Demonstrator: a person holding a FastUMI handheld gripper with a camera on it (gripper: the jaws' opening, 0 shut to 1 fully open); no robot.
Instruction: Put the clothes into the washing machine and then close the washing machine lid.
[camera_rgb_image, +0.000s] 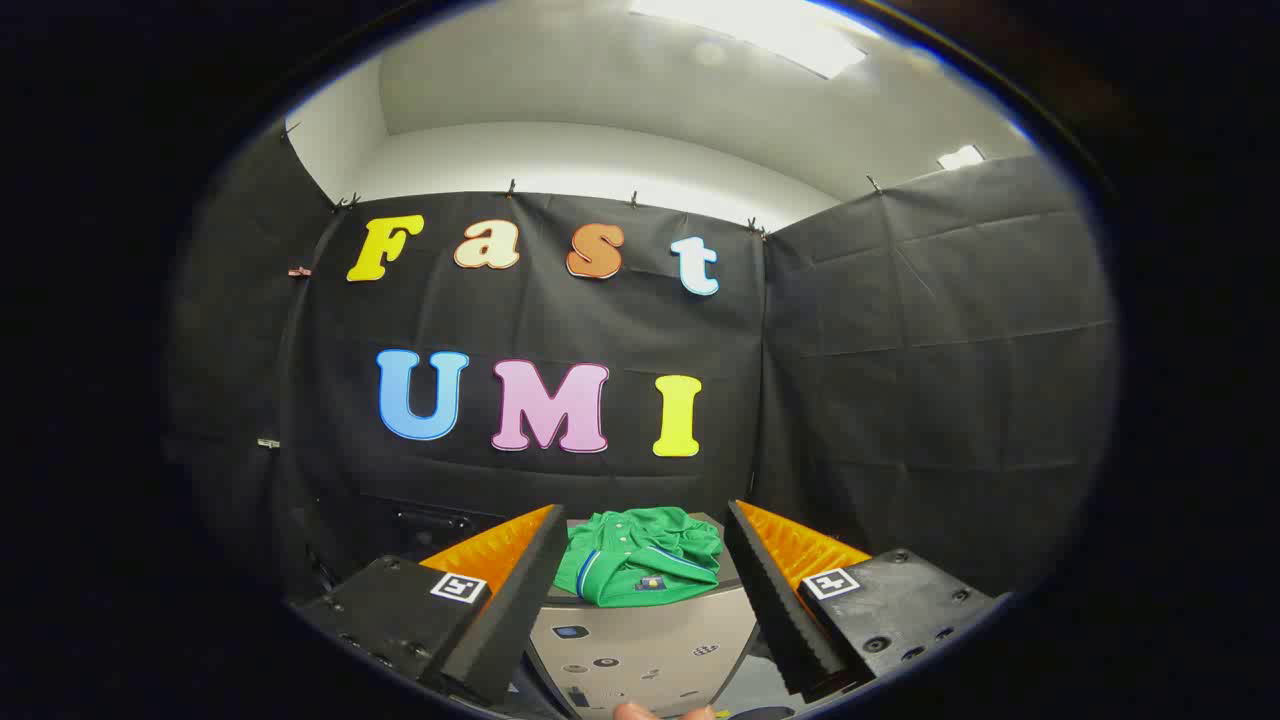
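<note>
A crumpled green shirt (640, 555) with blue and white trim lies on top of the washing machine (640, 650), a pale grey box with small buttons on its front panel. My gripper (642, 520) is open, its two fingers spread wide. The shirt sits just ahead of the fingers, in the gap between them, and neither finger touches it. The machine's lid is hidden under the shirt, so I cannot tell how it stands.
Black cloth walls close the booth behind the machine and on both sides. A dark object (430, 520) stands behind the machine to the left. A fingertip of a person (640, 712) shows under the machine's front panel.
</note>
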